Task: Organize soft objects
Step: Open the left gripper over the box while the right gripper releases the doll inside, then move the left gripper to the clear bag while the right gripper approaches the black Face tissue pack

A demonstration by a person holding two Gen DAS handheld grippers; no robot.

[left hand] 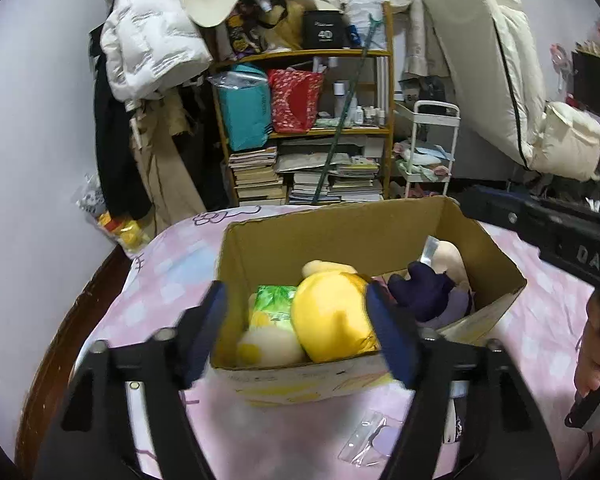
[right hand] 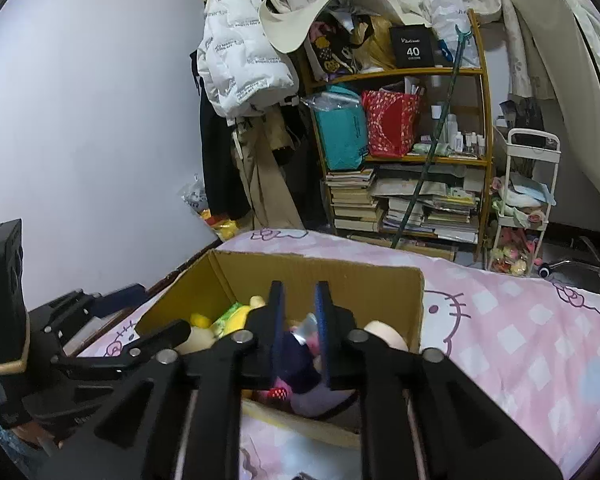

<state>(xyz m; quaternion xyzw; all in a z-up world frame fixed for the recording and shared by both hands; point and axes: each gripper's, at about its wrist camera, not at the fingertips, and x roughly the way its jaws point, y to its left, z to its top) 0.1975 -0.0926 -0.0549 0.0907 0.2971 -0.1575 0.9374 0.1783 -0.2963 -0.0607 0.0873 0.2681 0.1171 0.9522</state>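
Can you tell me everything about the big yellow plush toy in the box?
The yellow plush toy looks soft and fuzzy, with a big round bright yellow part and a paler yellow bump above it. It lies inside the open cardboard box, leaning on the near wall. A green packet and a cream plush touch its left side; a dark purple plush sits to its right. The left gripper stands open around it, not squeezing.

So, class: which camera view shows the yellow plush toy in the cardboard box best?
The left wrist view: the yellow plush toy lies large and unobstructed in the cardboard box. In the right wrist view, only a small part of it shows behind a gripper finger.
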